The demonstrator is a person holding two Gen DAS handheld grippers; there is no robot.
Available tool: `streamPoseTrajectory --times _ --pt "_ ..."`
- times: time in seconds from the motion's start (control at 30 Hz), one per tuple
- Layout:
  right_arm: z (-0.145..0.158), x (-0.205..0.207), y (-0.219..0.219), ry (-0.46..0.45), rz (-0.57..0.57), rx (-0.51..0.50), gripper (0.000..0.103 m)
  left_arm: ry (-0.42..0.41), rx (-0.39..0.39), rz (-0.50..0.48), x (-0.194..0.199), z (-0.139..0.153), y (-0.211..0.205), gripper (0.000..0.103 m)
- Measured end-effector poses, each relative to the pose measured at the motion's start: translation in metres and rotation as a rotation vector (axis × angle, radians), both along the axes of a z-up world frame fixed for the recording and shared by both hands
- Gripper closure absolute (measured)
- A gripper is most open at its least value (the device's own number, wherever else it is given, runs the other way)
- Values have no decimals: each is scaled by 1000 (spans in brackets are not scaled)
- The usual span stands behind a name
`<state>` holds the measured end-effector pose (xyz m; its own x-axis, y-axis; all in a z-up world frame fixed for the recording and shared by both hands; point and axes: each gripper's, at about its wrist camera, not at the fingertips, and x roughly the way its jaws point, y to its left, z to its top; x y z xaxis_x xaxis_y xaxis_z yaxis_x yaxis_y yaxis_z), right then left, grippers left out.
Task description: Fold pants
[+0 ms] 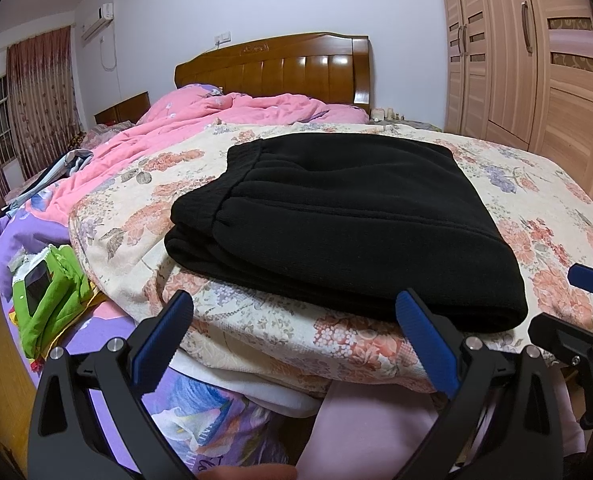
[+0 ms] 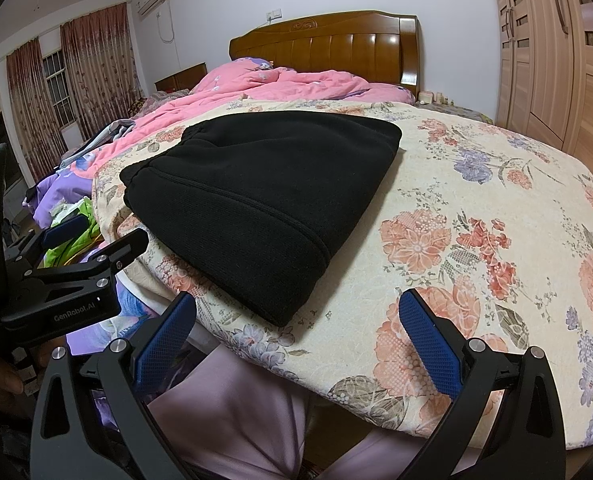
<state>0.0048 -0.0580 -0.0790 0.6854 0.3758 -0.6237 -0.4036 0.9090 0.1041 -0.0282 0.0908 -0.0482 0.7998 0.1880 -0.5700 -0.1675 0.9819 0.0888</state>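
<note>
One pair of black pants (image 1: 336,216) lies folded on the bed (image 1: 536,208); left gripper (image 1: 292,332) and right gripper (image 2: 296,332) both have jaws spread, empty; the pants' legs are hidden under the fold.

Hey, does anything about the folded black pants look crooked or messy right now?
Nothing stands out. The black fleece pants lie folded in a compact stack on the floral cream bedspread, layers roughly aligned. The left gripper and right gripper are open and hold nothing.
</note>
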Motion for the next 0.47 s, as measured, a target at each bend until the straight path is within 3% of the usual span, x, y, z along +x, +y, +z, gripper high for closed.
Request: streamPoseTrajectory --times 0.27,0.47 --pt "-1 0 0 0 2 1 5 -12 25 28 0 1 -4 2" --pt "-1 -1 0 0 0 2 5 9 -4 32 3 -1 -2 2"
